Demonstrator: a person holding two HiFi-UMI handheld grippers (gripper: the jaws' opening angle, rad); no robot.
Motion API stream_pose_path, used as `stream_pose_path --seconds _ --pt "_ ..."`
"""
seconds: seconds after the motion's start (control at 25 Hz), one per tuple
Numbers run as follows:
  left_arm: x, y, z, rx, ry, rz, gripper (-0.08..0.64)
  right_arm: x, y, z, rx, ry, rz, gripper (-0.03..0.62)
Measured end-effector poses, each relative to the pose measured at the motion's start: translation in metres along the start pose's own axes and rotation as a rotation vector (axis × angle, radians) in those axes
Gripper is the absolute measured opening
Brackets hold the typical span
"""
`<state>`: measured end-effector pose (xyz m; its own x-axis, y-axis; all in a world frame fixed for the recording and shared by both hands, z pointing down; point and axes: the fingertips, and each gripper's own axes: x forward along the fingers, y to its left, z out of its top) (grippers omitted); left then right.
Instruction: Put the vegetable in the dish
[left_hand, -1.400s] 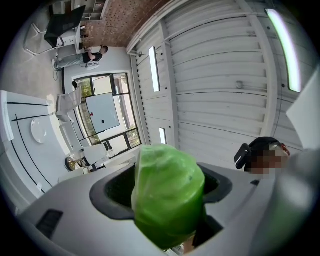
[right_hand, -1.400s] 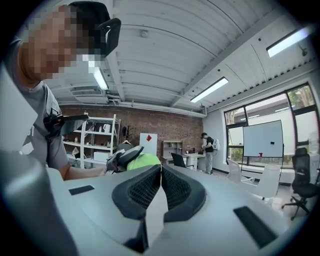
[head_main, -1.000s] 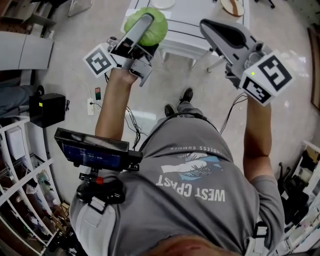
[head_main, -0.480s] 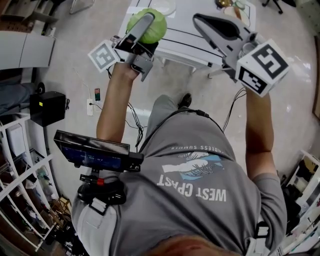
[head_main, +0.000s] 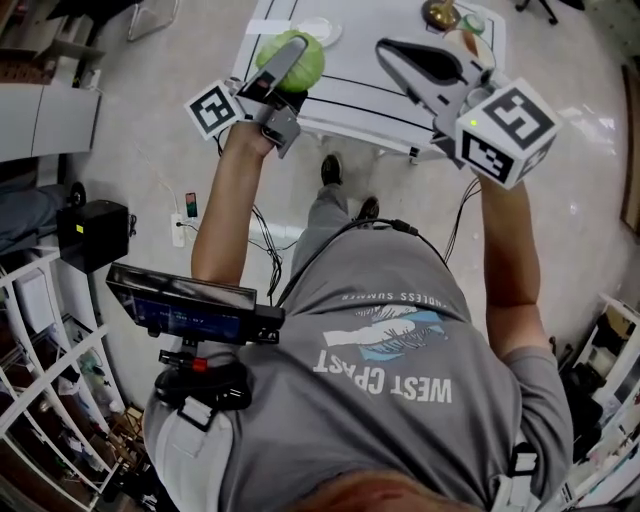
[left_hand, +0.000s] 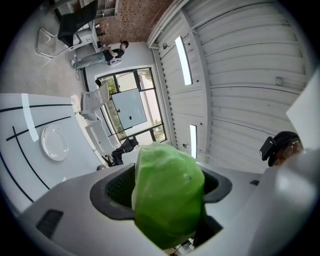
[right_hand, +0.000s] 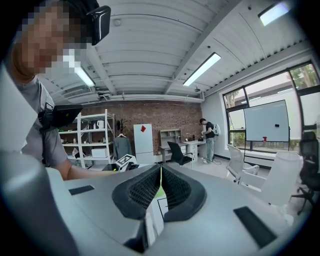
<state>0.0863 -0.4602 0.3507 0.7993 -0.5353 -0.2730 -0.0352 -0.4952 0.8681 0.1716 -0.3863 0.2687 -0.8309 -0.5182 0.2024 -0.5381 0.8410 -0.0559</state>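
The floor (head_main: 140, 130) was pale and shiny, with a white table (head_main: 340, 98) at the top of the head view. The right gripper view showed a brick wall (right_hand: 150, 111) mid-frame, long lights (right_hand: 202, 69) above, and windows (right_hand: 265, 125) at the right.

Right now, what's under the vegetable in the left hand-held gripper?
Head view: the white table shows past the vegetable clamped in the left hand-held gripper; the dish lies just beyond. The spot directly beneath is covered.

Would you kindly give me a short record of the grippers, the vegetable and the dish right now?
Left gripper: shut on the cabbage
Right gripper: jaws together, empty
Cabbage: green, held in the air, not in the dish
Dish: white, empty, on the table
Table: white with black lines
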Motion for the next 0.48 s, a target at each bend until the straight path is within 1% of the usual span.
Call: stream_pose_path --seconds 0.12,0.24,0.36,0.48 --pt "0.023 0.045 0.024 -0.006 0.035 0.031 0.351 0.025 -0.04 -0.004 0.014 0.017 -0.015 0.008" --pt "0.03 0.093 0.037 -0.018 0.072 0.067 0.351 0.051 -0.065 -0.015 -0.017 0.01 -0.051 0.008" --pt "0.028 0.111 0.033 -0.011 0.106 0.097 0.351 0.055 -0.065 -0.017 -0.109 -0.017 -0.131 0.008" --pt "0.035 0.117 0.028 -0.011 0.13 0.103 0.351 0.057 -0.08 -0.019 -0.187 -0.038 -0.247 0.008"
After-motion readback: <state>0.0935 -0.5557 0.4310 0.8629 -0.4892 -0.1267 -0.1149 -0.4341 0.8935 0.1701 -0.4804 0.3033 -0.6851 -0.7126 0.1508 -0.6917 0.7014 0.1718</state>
